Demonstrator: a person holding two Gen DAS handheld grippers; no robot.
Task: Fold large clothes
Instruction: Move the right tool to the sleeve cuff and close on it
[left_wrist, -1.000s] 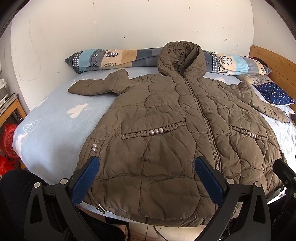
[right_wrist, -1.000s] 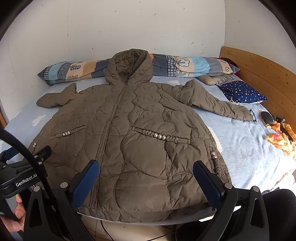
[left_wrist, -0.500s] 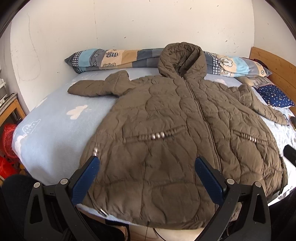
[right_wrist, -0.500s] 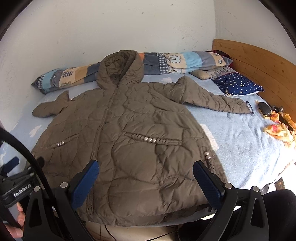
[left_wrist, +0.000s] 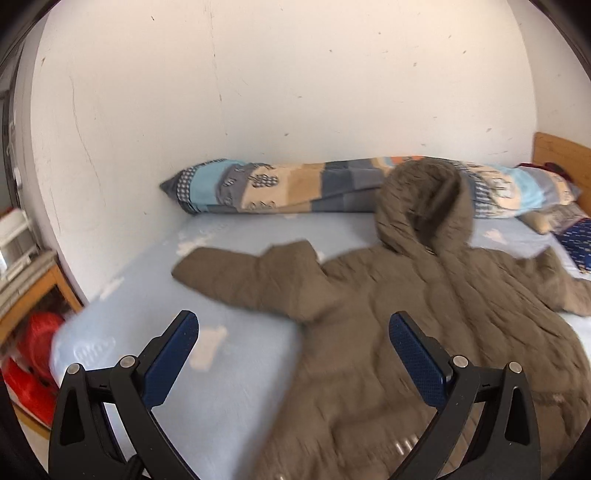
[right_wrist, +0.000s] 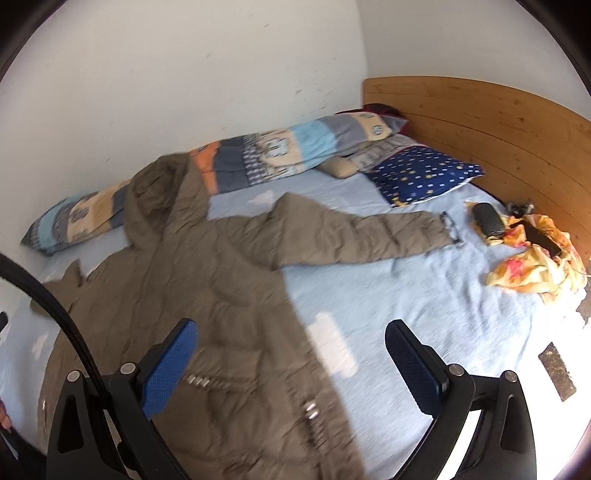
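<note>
A brown quilted hooded jacket (left_wrist: 424, 325) (right_wrist: 207, 295) lies spread front-up on the light blue bed (left_wrist: 229, 387), hood toward the wall. Its left sleeve (left_wrist: 251, 278) stretches out over the sheet ahead of my left gripper (left_wrist: 293, 356), which is open and holds nothing. In the right wrist view the other sleeve (right_wrist: 354, 236) reaches toward the headboard. Above the jacket's right edge and the bare sheet, my right gripper (right_wrist: 290, 356) hovers open with nothing in it. Both views are motion-blurred.
A long patchwork pillow (left_wrist: 295, 184) (right_wrist: 280, 155) runs along the white wall. A navy starred pillow (right_wrist: 424, 173), a dark case (right_wrist: 487, 218) and a yellow cloth (right_wrist: 535, 254) lie near the wooden headboard (right_wrist: 480, 118). A red bag (left_wrist: 33, 354) and shelf sit left of the bed.
Both grippers have moved forward and swung outward: the left view now faces the left sleeve, the right view faces the right sleeve and headboard. The jacket lies as before.
</note>
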